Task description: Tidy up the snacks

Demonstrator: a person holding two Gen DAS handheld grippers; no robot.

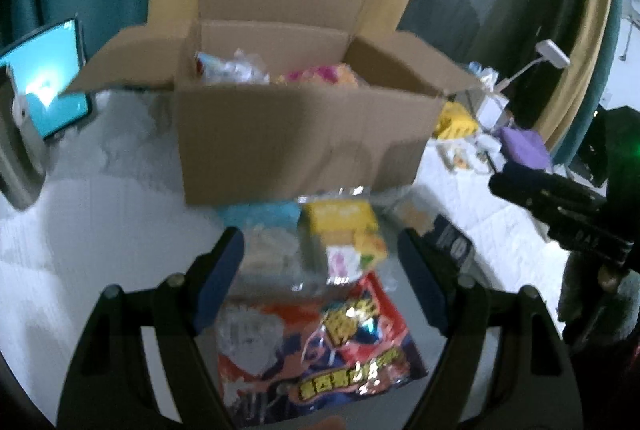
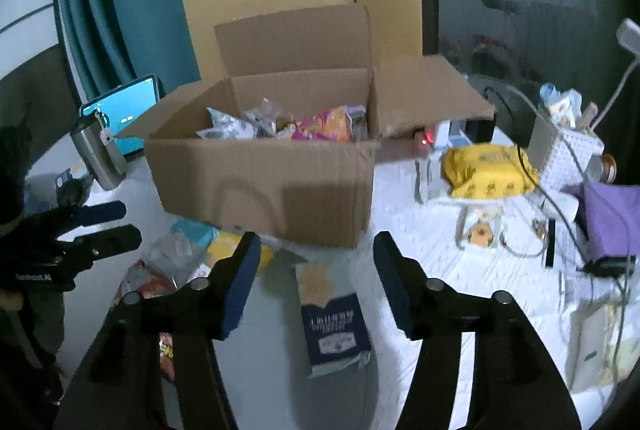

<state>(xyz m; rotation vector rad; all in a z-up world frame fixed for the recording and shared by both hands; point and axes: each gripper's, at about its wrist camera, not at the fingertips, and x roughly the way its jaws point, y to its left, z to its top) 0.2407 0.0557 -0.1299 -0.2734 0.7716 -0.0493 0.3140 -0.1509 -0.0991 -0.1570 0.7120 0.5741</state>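
- Ahead of both tongs, cardboard box [image 1: 296,133] stands open, snacks inside.
- Left gripper [image 1: 320,262] released, over yellow packet [image 1: 340,226] and red bag [image 1: 352,342].
- Right gripper [image 2: 316,270] released, over navy packet [image 2: 336,326].

The left gripper [image 1: 320,270] is held pitched downward, jaws parted, with nothing clamped between the pads. The right gripper [image 2: 316,282] is likewise angled downward, jaws parted and empty.

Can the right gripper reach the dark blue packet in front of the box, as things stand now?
Probably yes. The right gripper is open and empty, and the dark blue packet lies flat just ahead between its fingers. Nothing covers it; the cardboard box stands behind it.
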